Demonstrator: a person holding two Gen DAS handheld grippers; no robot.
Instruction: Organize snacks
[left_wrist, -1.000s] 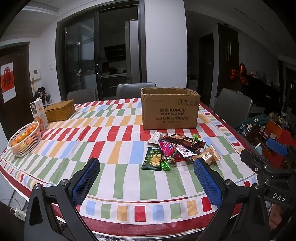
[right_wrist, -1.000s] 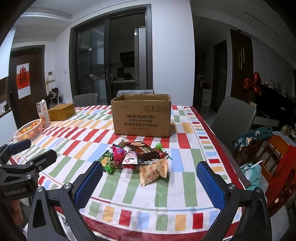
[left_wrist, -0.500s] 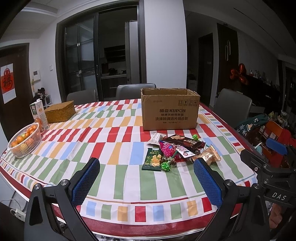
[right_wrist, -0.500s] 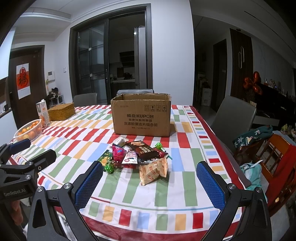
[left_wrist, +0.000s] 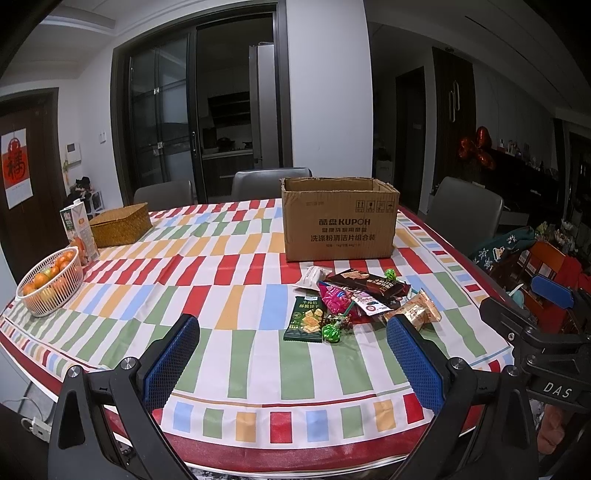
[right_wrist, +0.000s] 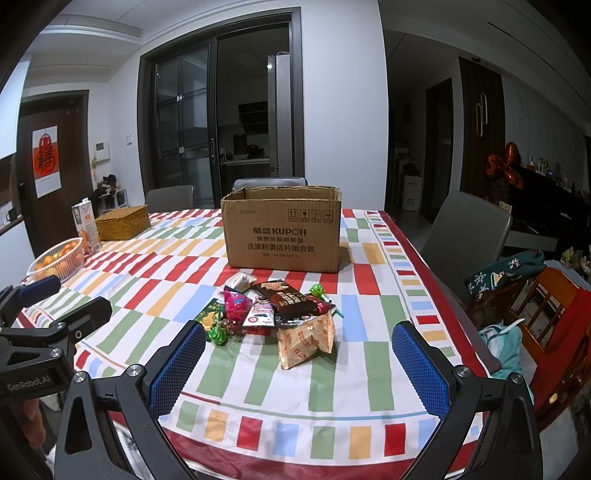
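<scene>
Snacks heaped loose, box waiting, both of your grippers wide and empty.

The small heap of bright foil and plastic snack packets (right_wrist: 275, 312) lay near the right-hand edge of the table covered in a red, green, yellow and blue block-patterned cloth (right_wrist: 155, 288), just in front of the open brown cardboard box (right_wrist: 282, 229), with a tan crinkled pouch (right_wrist: 306, 341) and a dark green biscuit packet (left_wrist: 306, 323) nearest you. Your left gripper (left_wrist: 291, 369) and right gripper (right_wrist: 299, 369) hovered over the near edge, jaws spread fully, holding nothing. The packets overlapped, so closing on one could have dragged its neighbours or snagged a green-wrapped lollipop (right_wrist: 218, 335); slick foil might also have slipped from the pads on the way to the box.
</scene>
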